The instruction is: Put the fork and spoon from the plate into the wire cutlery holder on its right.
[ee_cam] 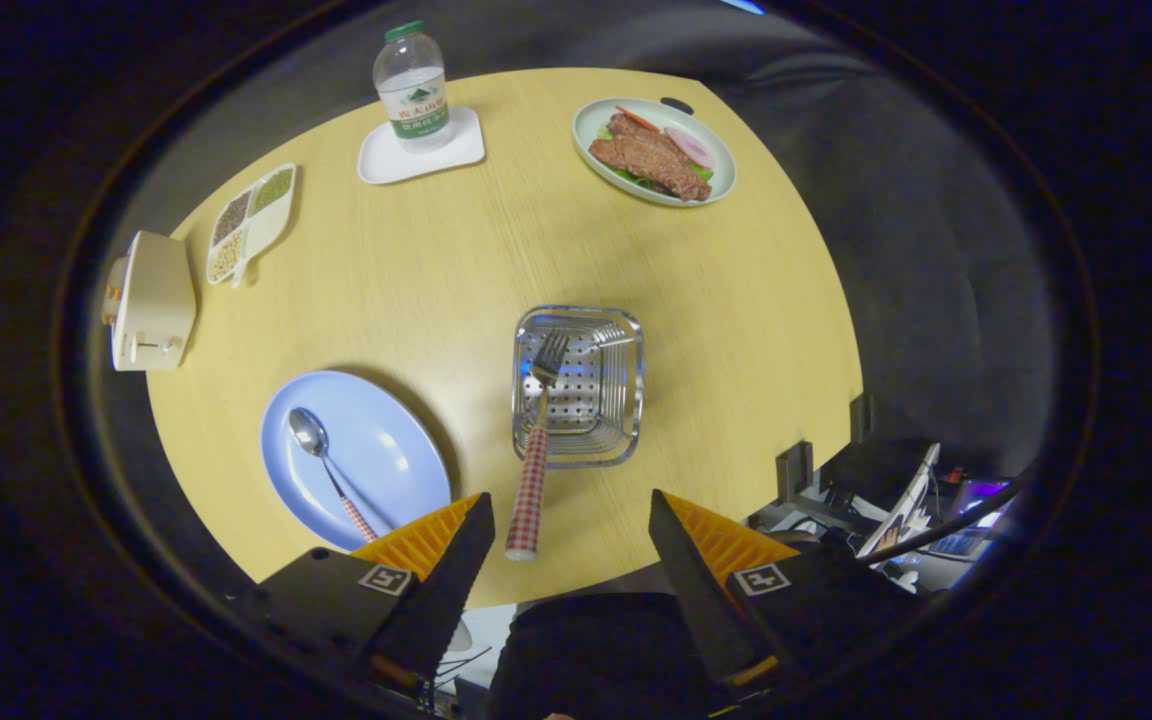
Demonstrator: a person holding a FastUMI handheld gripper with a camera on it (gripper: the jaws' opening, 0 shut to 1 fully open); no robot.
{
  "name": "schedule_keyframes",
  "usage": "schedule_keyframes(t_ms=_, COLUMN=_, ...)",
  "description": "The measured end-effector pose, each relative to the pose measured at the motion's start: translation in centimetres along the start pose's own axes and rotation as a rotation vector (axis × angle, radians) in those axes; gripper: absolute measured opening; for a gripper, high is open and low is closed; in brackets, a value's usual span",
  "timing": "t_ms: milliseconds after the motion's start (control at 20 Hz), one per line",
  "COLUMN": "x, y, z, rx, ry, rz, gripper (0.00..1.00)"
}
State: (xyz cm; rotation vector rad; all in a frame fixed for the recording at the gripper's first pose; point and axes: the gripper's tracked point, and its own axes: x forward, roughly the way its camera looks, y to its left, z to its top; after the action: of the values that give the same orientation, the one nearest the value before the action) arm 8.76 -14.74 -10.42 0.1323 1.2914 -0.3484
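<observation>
High over the round wooden table, my gripper (568, 500) is open and holds nothing. The wire cutlery holder (624, 385) stands just ahead of the fingers. The fork (534, 450) stands in it with its tines down on the perforated bottom. Its red-checked handle leans up toward me, ending in the gap near the left finger (456, 560) without touching either finger. The spoon (309, 432) lies on the blue plate (391, 450) left of the holder, bowl away from me, checked handle pointing at the left finger.
At the far side stand a water bottle (413, 85) on a white coaster (456, 150) and a plate of meat (654, 150). A divided dish of grains (251, 222) and a cream toaster (151, 300) sit at the left. Cables and gear (896, 500) crowd the table's right edge.
</observation>
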Motion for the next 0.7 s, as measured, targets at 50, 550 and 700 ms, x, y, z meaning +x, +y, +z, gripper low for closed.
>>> schedule_keyframes(t_ms=50, x=-0.7, y=0.4, z=-0.2, rx=0.007, ry=-0.019, rz=0.006, gripper=1.00)
schedule_keyframes(t_ms=550, x=-7.2, y=5.4, z=-5.6, rx=-0.010, ry=-0.166, rz=0.046, gripper=1.00)
schedule_keyframes(t_ms=700, x=-7.1, y=7.6, z=-7.6, rx=-0.052, ry=-0.201, rz=0.055, gripper=1.00)
